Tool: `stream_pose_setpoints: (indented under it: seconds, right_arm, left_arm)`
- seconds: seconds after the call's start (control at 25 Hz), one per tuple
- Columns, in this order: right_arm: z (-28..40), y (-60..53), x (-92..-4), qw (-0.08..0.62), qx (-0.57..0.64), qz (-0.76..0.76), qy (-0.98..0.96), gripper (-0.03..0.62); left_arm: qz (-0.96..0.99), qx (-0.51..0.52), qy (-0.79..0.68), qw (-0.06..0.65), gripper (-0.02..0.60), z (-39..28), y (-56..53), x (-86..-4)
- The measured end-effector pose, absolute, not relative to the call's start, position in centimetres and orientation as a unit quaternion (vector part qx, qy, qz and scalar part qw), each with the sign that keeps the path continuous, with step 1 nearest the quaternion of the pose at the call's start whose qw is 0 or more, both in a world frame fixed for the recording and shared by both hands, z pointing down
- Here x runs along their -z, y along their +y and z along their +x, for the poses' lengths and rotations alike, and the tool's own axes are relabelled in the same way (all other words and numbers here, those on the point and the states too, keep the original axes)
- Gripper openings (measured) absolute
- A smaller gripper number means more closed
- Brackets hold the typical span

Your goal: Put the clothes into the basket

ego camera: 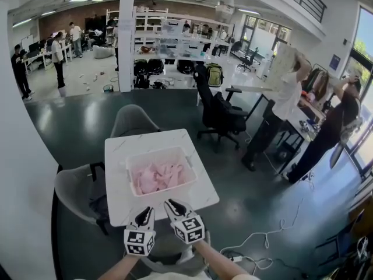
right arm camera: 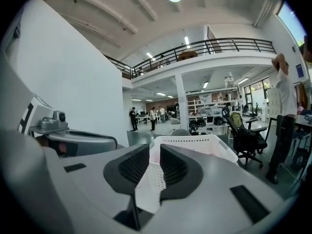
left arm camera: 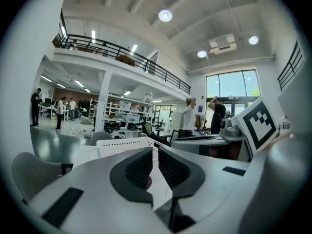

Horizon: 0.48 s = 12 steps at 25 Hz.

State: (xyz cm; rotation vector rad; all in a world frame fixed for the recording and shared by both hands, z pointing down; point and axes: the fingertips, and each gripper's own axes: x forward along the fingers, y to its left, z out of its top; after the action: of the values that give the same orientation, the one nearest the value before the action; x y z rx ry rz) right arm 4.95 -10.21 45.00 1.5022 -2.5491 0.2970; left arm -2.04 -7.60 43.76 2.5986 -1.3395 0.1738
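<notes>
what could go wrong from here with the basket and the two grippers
1. The left gripper and right gripper, both shut and empty, sit close to the near wall of the white perforated plastic basket; a forward nudge might slide it across the white table.
2. The pink clothes lie loosely piled inside; a jaw dragged through could pull a piece over the rim.
3. A white cable trails on the floor at the person's right: a possible trip hazard.

White table [ego camera: 119, 174] carries one basket [ego camera: 154, 154] (pink clothes [ego camera: 157, 178] inside).
</notes>
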Motion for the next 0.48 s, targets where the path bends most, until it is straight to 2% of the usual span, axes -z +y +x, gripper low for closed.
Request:
stream_pose_setpoints:
  seconds: [0.48]
  right_arm:
    - [4.0,-4.2,-42.2,0.044,-0.083,0.487,-0.869,0.071]
  left_arm:
    - [0.863,-0.032,-0.484,0.139,0.014,-5.3,-3.8,-43.3]
